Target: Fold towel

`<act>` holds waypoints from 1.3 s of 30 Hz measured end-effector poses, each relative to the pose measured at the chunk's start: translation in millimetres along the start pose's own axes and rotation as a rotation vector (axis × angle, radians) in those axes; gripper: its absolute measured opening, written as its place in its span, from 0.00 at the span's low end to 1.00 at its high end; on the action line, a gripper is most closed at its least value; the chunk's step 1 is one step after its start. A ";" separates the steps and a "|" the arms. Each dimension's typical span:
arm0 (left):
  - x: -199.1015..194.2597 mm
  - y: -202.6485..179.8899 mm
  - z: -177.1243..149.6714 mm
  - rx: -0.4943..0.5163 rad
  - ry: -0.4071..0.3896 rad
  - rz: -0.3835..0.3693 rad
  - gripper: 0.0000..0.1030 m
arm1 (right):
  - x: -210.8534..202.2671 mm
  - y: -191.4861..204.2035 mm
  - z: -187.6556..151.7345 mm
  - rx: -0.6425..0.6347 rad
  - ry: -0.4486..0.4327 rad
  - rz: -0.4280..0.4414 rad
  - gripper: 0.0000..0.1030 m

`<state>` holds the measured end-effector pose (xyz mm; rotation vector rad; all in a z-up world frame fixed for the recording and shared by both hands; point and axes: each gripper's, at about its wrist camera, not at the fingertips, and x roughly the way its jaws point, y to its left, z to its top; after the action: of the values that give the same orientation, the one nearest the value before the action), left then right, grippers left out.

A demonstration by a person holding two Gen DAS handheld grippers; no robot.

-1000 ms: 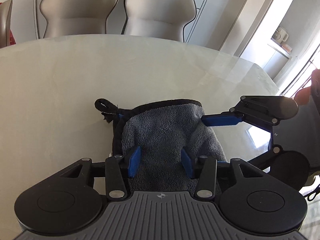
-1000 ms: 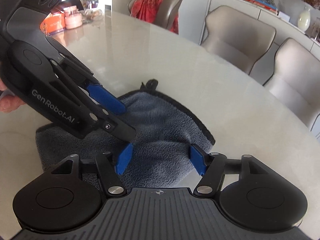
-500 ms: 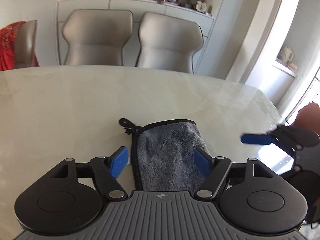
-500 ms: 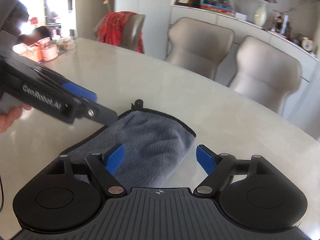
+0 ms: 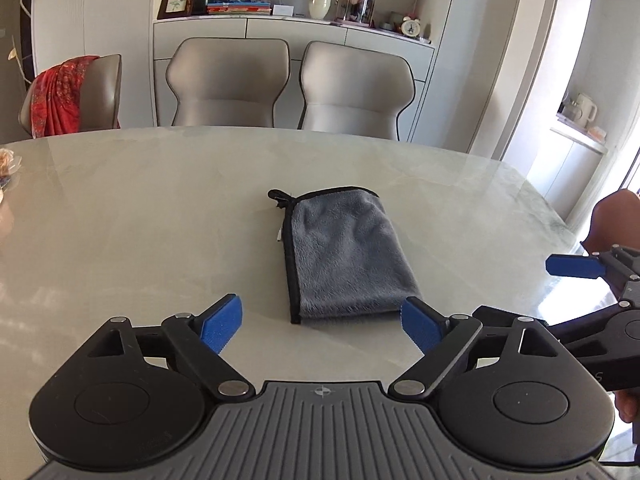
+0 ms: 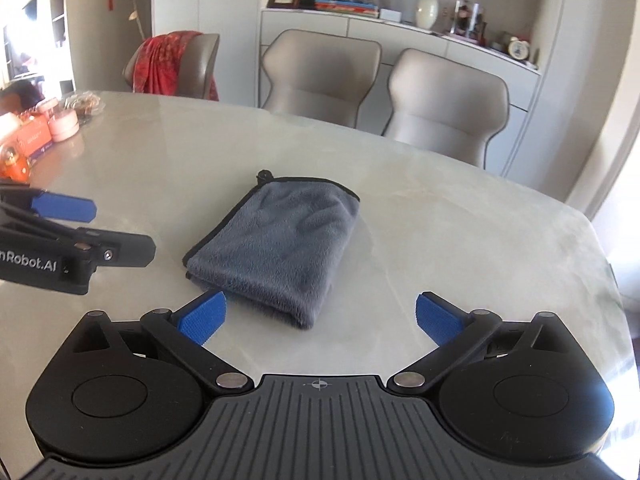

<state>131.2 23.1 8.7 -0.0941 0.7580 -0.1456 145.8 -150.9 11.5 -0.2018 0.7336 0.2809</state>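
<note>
2 beige chairs (image 5: 288, 84) behind marble table (image 5: 140, 208), white sideboard (image 5: 296, 30)

Folded grey towel (image 5: 348, 256) lies flat on marble table (image 5: 140, 216). Left gripper (image 5: 322, 322) jaws just opened wide, nothing between; right gripper (image 5: 588, 280) at frame's right edge.

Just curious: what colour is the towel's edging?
Black trim on a grey towel; clearest from the left wrist.

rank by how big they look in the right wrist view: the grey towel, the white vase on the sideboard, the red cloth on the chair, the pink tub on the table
1. grey towel, clearly largest
2. red cloth
3. white vase and pink tub: these look about alike, so no order between them

The towel lies nearest the camera and the vase farthest, so true sizes may differ.
</note>
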 end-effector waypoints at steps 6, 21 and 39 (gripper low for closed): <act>-30.3 -13.0 -10.1 0.008 -0.035 0.007 0.95 | -31.4 -6.9 -17.5 0.105 0.016 0.006 0.99; -85.5 -29.6 -20.3 0.021 -0.107 0.093 0.95 | -78.1 -14.1 -45.1 0.298 0.022 -0.069 0.99; -107.5 -31.5 -34.2 0.010 -0.127 0.128 0.95 | -113.4 2.7 -58.4 0.284 -0.035 -0.086 0.99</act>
<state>27.5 8.7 61.1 -0.0445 0.6343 -0.0216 28.0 -185.2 46.3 0.0411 0.7194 0.0964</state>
